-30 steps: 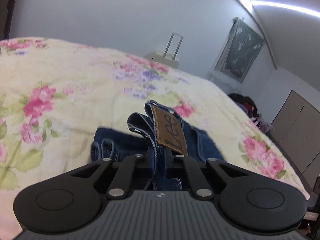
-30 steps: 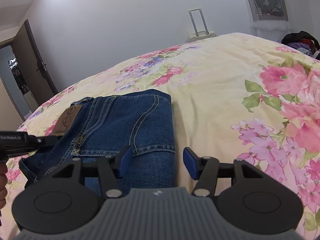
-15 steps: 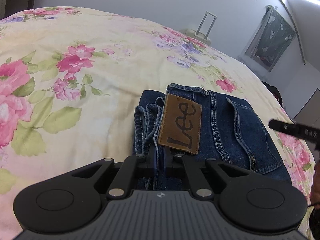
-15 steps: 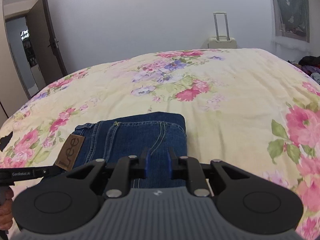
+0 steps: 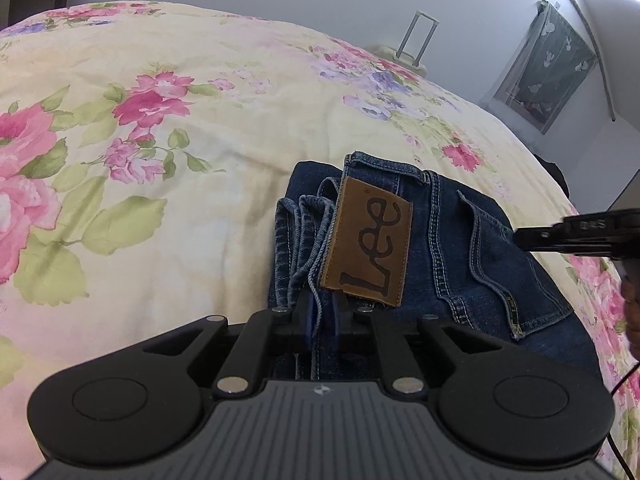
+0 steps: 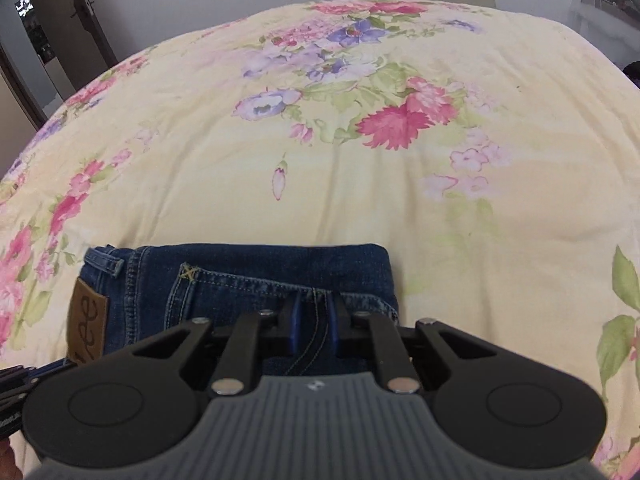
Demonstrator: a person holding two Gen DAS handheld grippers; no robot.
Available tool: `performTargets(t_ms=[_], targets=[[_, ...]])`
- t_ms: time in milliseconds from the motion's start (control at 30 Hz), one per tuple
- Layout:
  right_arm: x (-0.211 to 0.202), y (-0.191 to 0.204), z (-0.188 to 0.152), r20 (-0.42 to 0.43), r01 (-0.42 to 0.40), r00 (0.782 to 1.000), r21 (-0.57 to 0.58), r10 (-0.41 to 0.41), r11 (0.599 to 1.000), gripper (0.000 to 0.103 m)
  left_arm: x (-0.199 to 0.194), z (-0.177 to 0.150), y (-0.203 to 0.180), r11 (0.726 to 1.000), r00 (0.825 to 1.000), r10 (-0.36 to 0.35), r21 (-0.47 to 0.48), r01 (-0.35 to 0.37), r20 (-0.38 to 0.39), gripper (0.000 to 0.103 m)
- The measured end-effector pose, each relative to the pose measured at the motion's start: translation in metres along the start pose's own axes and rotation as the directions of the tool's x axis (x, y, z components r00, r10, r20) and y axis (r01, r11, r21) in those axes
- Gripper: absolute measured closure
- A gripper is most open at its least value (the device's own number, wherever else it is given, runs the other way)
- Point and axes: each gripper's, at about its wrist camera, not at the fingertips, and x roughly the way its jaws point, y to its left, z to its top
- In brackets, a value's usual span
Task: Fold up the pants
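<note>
Blue jeans (image 5: pixel 460 248) lie folded on the flowered bedspread (image 5: pixel 160 160), with a brown Lee patch (image 5: pixel 370 248) at the waistband. My left gripper (image 5: pixel 322 316) is shut on the jeans' near edge by the patch. In the right wrist view the jeans (image 6: pixel 248 276) lie flat, patch (image 6: pixel 88 320) at the left. My right gripper (image 6: pixel 314 328) is closed on the denim near the back pocket, its jaws narrowly apart with cloth between. The right gripper's body shows in the left wrist view (image 5: pixel 580 232) at the right.
The bedspread (image 6: pixel 360 140) stretches far ahead in both views. A pale suitcase (image 5: pixel 404 54) stands beyond the bed by the white wall. A door (image 6: pixel 80 20) is at the far left of the right wrist view. A wall hanging (image 5: pixel 548 68) is at the right.
My right gripper went from open above the jeans to closed on the denim and tilted down. My left gripper lowered the waistband onto the folded jeans, still shut on it.
</note>
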Motion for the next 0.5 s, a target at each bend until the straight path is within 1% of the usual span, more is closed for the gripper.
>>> performTargets(t_ms=[33,67,100,167,267,333,400,433,467,500], targets=[[-0.016,-0.002,-0.007,0.018,-0.008,1.0,0.008,0.008,1.0,0.09,-0.001,-0.001,-0.002,1.0,1.0,0.007,0.01,-0.008,0.003,0.087],[-0.034,-0.003,-0.017,0.045,-0.019,0.999,0.011,0.019,1.0,0.088,-0.003,-0.001,-0.004,1.0,1.0,0.014,0.02,-0.014,0.006,0.087],[-0.055,-0.004,-0.029,0.079,-0.028,0.997,0.011,0.027,1.0,0.088,-0.006,-0.001,-0.007,0.999,1.0,0.02,0.028,-0.02,0.01,0.087],[-0.093,-0.007,-0.062,0.136,-0.028,0.99,0.009,0.027,1.0,0.083,-0.019,0.001,-0.012,0.999,0.999,0.026,0.03,-0.027,0.018,0.086],[-0.137,-0.011,-0.117,0.187,0.05,0.981,0.03,-0.054,0.998,0.082,-0.043,0.001,-0.017,0.996,0.995,0.071,0.052,-0.074,0.066,0.085],[-0.155,-0.008,-0.152,0.191,0.116,0.974,0.038,-0.122,0.992,0.08,-0.061,0.0,-0.024,0.995,0.992,0.062,0.072,-0.07,0.114,0.085],[-0.163,-0.003,-0.184,0.17,0.152,0.973,0.039,-0.157,0.988,0.08,-0.073,-0.002,-0.039,0.991,0.987,0.034,0.122,-0.053,0.154,0.086],[-0.163,0.0,-0.194,0.157,0.156,0.975,0.036,-0.16,0.987,0.081,-0.075,-0.004,-0.047,0.985,0.986,0.035,0.159,-0.061,0.161,0.086],[-0.162,0.006,-0.201,0.154,0.15,0.976,0.021,-0.152,0.988,0.081,-0.074,-0.007,-0.055,0.978,0.987,0.045,0.196,-0.074,0.152,0.085],[-0.159,0.013,-0.204,0.153,0.152,0.977,-0.006,-0.149,0.988,0.081,-0.067,-0.011,-0.059,0.97,0.99,0.064,0.224,-0.091,0.123,0.087]])
